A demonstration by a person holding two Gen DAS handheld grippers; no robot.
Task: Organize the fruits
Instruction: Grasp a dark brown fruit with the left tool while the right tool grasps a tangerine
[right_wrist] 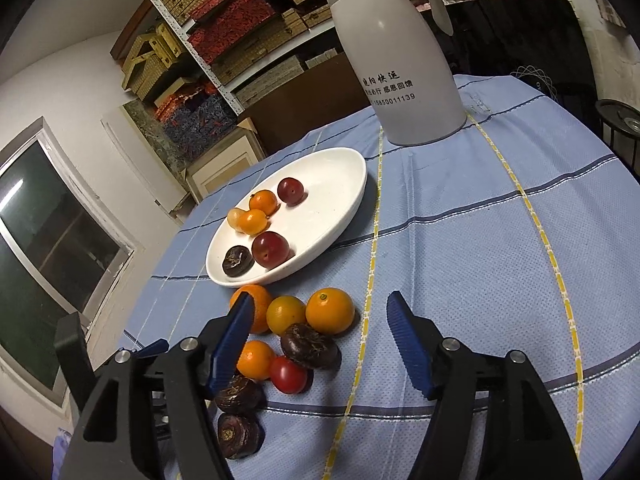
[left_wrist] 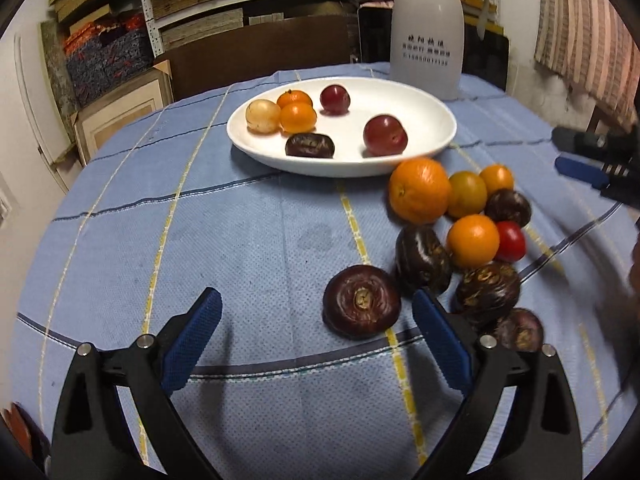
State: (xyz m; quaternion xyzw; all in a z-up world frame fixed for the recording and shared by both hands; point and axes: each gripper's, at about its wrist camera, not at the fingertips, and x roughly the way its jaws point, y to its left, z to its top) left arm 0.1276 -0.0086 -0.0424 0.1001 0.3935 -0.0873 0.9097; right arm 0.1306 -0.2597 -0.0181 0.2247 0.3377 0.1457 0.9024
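Note:
A white oval plate (left_wrist: 436, 120) (right_wrist: 340, 184) holds two small oranges, two red plums, a pale fruit and a dark water chestnut (left_wrist: 309, 145). On the blue cloth beside it lies a cluster: a big orange (left_wrist: 419, 190), smaller oranges, a red tomato (left_wrist: 510, 241) (right_wrist: 289, 374) and several dark water chestnuts. My left gripper (left_wrist: 316, 312) is open and empty, with one chestnut (left_wrist: 361, 301) lying between its fingers near the right one. My right gripper (right_wrist: 320, 312) is open and empty above the cluster, around an orange (right_wrist: 330, 311) and a chestnut (right_wrist: 310, 346).
A tall white jug (left_wrist: 426, 28) (right_wrist: 400, 60) stands behind the plate. Shelves with boxes fill the background. The cloth-covered table drops off at the left and far edges. The right gripper shows at the right edge of the left wrist view (left_wrist: 592, 160).

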